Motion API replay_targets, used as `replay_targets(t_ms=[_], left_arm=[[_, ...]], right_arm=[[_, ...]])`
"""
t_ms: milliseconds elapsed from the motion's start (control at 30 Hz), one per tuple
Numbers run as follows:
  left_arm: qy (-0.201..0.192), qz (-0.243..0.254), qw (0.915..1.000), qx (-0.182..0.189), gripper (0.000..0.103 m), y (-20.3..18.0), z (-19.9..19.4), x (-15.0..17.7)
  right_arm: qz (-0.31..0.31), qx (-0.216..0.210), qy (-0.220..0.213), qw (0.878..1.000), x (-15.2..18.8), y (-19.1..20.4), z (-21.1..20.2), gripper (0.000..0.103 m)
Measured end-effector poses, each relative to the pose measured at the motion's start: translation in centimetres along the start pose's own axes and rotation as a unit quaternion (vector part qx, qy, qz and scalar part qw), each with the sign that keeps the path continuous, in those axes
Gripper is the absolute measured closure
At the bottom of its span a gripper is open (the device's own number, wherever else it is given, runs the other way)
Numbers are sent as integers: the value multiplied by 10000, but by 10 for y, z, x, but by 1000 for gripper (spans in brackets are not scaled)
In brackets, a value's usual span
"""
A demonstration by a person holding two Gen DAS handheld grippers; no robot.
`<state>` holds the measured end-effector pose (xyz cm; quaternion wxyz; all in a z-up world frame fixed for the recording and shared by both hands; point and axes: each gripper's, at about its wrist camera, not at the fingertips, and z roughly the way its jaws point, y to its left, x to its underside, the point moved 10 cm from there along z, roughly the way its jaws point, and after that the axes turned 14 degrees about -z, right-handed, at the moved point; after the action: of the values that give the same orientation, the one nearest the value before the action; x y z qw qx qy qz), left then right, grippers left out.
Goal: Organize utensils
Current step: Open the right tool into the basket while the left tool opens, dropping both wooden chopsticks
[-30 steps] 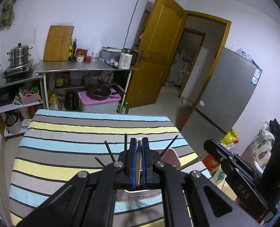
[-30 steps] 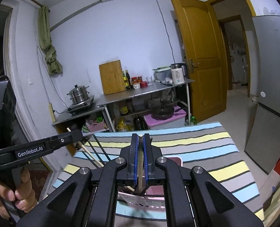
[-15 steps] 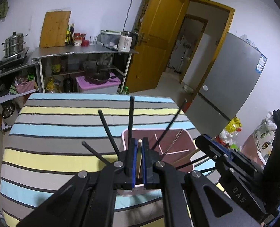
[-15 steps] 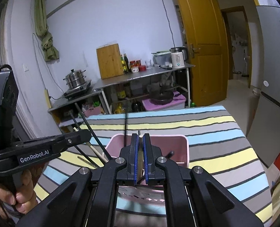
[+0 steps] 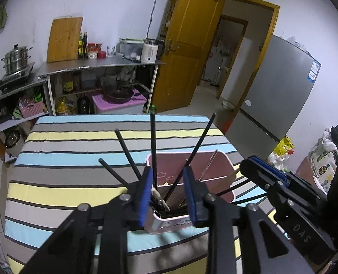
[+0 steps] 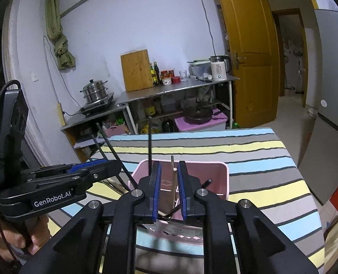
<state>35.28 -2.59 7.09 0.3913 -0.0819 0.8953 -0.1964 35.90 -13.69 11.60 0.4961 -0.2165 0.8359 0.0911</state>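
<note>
Grippers both parted, nothing clamped. Left gripper hangs over the near end of the pink utensil bin, blue pads either side of the black chopsticks that stand and fan out of it. Right gripper sits above the same bin, a pale stick upright in the gap between its pads, contact not clear. Bin rests on the striped tablecloth. Wooden chopstick leans over the bin's right rim.

Pink bin, black chopsticks, striped tablecloth
</note>
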Motion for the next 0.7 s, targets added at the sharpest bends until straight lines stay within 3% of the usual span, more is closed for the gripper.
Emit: replay_targets(t_ms=[333, 700], left_arm=[[-283, -25, 9996, 87, 70, 5, -42, 3], [-501, 16, 9987, 100, 65, 9, -82, 39]], right_arm=[[51, 80, -207, 9997, 2, 0, -47, 87], [39, 173, -262, 9995, 28, 14, -89, 78]])
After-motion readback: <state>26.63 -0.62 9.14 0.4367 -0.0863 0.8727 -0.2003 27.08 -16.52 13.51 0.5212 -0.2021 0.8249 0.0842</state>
